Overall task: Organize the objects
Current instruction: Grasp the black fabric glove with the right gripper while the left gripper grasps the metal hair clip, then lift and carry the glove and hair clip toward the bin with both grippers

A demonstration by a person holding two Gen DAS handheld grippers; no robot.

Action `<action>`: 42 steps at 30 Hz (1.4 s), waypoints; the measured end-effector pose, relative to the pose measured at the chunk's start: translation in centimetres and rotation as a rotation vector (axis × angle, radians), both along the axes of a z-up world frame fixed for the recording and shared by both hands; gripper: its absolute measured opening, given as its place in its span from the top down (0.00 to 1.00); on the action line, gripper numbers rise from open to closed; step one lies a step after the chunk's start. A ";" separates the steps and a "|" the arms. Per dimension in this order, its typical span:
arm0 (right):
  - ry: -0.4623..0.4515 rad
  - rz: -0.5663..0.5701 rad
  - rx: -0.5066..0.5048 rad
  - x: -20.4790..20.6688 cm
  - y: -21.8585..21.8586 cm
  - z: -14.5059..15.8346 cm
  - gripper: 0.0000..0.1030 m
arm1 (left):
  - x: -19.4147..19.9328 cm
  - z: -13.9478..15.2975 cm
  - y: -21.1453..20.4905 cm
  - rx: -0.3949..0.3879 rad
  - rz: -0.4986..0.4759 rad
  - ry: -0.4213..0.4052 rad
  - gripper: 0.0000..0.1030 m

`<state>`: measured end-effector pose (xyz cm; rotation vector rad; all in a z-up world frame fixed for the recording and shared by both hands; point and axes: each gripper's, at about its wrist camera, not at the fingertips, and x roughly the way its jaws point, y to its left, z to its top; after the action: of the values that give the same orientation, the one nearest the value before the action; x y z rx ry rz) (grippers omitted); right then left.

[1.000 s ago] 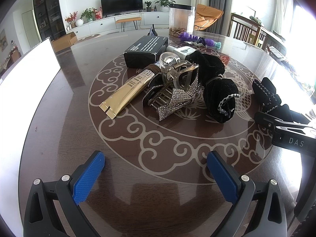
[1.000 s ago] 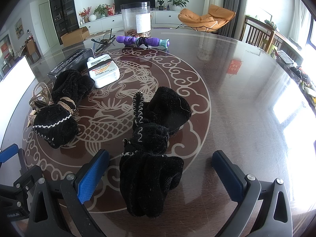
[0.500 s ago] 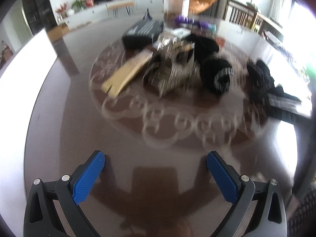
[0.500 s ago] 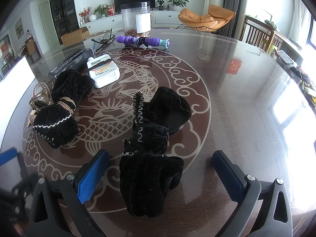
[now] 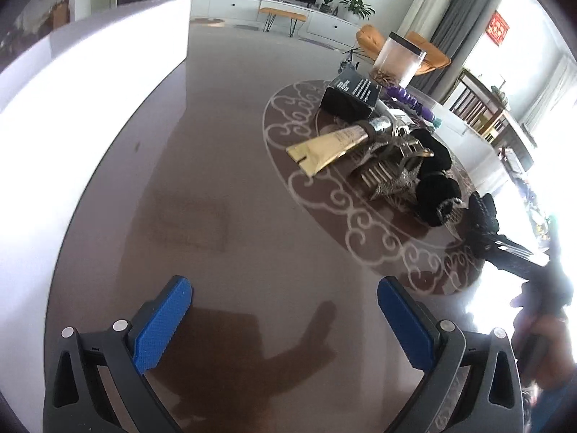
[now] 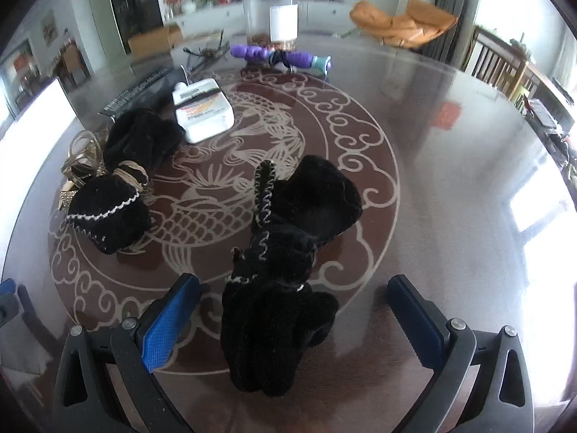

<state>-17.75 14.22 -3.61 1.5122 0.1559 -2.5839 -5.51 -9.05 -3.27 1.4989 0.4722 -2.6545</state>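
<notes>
My right gripper (image 6: 294,319) is open, with a black velvet pouch (image 6: 279,321) lying on the table between its blue pads. A second black pouch (image 6: 313,198) lies just beyond it, and a tied pair of black pouches (image 6: 111,209) lies to the left. My left gripper (image 5: 285,321) is open and empty over bare table. Up and to its right lie a gold tube (image 5: 335,144), a black box (image 5: 351,95), a glittery hair clip (image 5: 389,176) and the black pouches (image 5: 438,195).
A white box (image 5: 83,83) fills the table's left side. A white flat bottle (image 6: 203,110), a purple toy (image 6: 281,56) and a clear jar (image 6: 270,14) sit toward the far side. The right gripper's body (image 5: 512,252) shows at the left view's right edge.
My left gripper has swung left and pulled back, so the pile of objects now sits up and to its right. My right gripper has hardly moved.
</notes>
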 end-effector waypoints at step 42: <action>0.055 -0.043 -0.268 11.7 5.0 6.2 0.67 | -13.8 1.4 13.2 0.040 -0.469 -0.145 0.42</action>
<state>-6.00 19.19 2.54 1.3631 -0.2109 -2.5557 -19.27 4.13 -1.82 2.0125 0.1783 -2.8395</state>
